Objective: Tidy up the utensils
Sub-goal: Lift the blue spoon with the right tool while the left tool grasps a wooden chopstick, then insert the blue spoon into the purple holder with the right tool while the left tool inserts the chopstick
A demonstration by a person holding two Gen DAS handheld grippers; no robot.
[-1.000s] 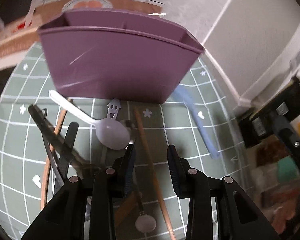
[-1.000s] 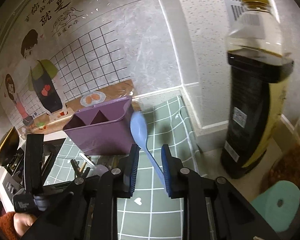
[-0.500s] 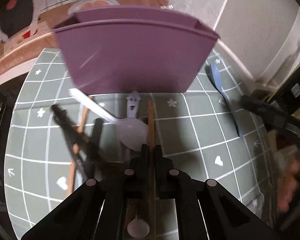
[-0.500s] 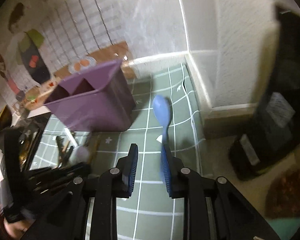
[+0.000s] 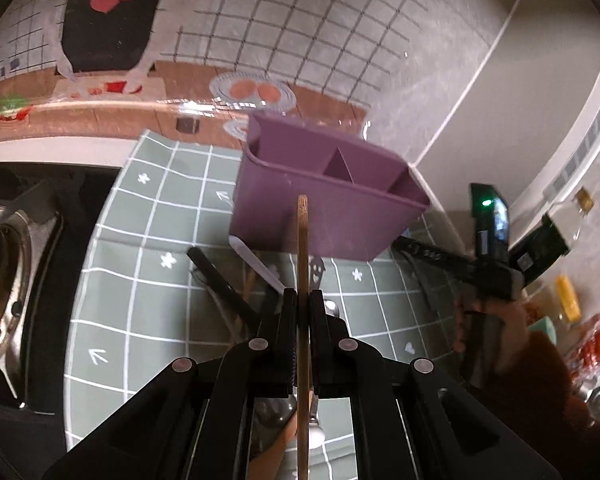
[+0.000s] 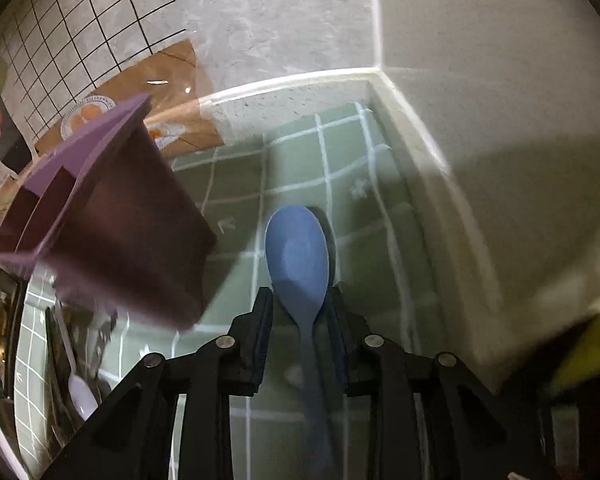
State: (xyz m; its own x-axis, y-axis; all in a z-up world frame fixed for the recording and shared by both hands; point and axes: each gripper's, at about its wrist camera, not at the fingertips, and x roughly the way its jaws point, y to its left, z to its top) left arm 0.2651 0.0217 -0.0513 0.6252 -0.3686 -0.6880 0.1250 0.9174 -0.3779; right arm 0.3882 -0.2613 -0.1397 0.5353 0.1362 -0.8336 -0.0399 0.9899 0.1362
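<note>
My left gripper (image 5: 302, 300) is shut on a wooden chopstick (image 5: 302, 240), lifted so its tip stands in front of the purple divided utensil holder (image 5: 332, 196). A white plastic spoon (image 5: 256, 264), black utensils (image 5: 220, 284) and a small smiley-handled piece (image 5: 317, 270) lie on the green grid mat (image 5: 148, 264) below. In the right wrist view my right gripper (image 6: 302, 308) is open, its fingers on either side of the blue spoon (image 6: 298, 256), which lies on the mat right of the purple holder (image 6: 112, 232).
A wall corner and raised ledge (image 6: 416, 128) border the mat on the right. A stove burner (image 5: 4, 264) sits left of the mat. A dark sauce bottle (image 5: 544, 240) and clutter stand at the far right. The white spoon also shows at left in the right wrist view (image 6: 80, 392).
My left gripper closed on the chopstick and lifted it off the mat, backing away from the holder. My right gripper dropped low over the blue spoon, its fingers now straddling it.
</note>
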